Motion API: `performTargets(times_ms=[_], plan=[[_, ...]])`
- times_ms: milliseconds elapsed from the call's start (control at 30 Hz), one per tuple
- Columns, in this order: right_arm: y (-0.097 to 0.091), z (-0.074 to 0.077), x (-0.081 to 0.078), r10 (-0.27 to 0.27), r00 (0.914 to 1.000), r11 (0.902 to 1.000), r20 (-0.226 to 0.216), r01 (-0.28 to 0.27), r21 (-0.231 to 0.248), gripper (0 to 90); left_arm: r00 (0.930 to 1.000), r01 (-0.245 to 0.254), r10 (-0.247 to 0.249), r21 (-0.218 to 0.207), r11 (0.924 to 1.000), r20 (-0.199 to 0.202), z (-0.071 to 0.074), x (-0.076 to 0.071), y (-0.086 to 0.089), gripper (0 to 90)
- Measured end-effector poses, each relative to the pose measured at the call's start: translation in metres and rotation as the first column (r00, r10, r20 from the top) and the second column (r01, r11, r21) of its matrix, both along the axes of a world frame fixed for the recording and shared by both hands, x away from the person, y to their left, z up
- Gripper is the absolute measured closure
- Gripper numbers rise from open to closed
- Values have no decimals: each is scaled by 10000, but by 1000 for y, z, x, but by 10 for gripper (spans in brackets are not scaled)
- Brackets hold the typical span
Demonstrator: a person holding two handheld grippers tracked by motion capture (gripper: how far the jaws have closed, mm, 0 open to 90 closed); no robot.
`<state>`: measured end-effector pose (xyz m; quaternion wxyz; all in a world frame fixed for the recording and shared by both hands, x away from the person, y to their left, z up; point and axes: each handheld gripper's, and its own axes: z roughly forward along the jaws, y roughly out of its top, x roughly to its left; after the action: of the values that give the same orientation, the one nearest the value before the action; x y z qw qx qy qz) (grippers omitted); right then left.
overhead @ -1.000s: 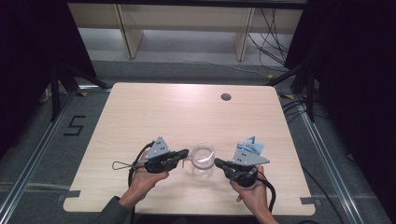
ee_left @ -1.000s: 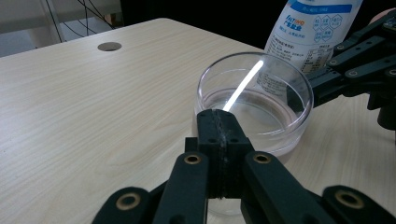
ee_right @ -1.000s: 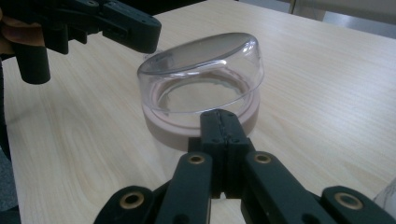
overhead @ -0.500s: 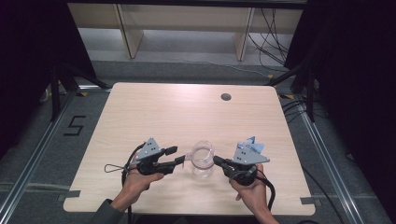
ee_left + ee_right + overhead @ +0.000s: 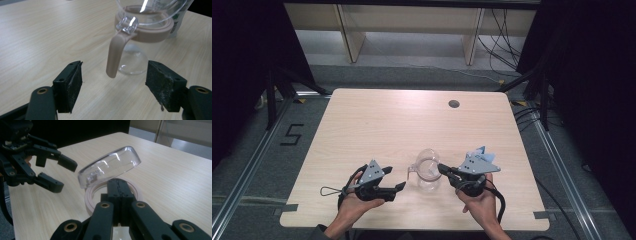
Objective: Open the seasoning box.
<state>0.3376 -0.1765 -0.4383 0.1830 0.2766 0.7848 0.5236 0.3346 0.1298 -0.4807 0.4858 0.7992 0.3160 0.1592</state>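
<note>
I am spreading my left gripper, whose jaws have just been opening; nothing sits between them, and the pink handle of the clear jug is hanging just ahead, apart from both pads. To do this well, I judge I should be keeping that hand clear so the hinged lid is not getting knocked. The jug is standing upright near the table's front edge, between my hands. My right gripper is clamping shut on the jug's pink rim, steadying it beneath the raised lid.
</note>
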Motion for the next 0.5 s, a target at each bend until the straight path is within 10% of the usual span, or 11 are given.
performTargets(times_ms=[500], plan=[[16, 9, 0, 414, 9991, 9987, 20, -414, 285, 900, 9999, -91, 94, 318, 9995, -112, -12, -10, 6, 226]])
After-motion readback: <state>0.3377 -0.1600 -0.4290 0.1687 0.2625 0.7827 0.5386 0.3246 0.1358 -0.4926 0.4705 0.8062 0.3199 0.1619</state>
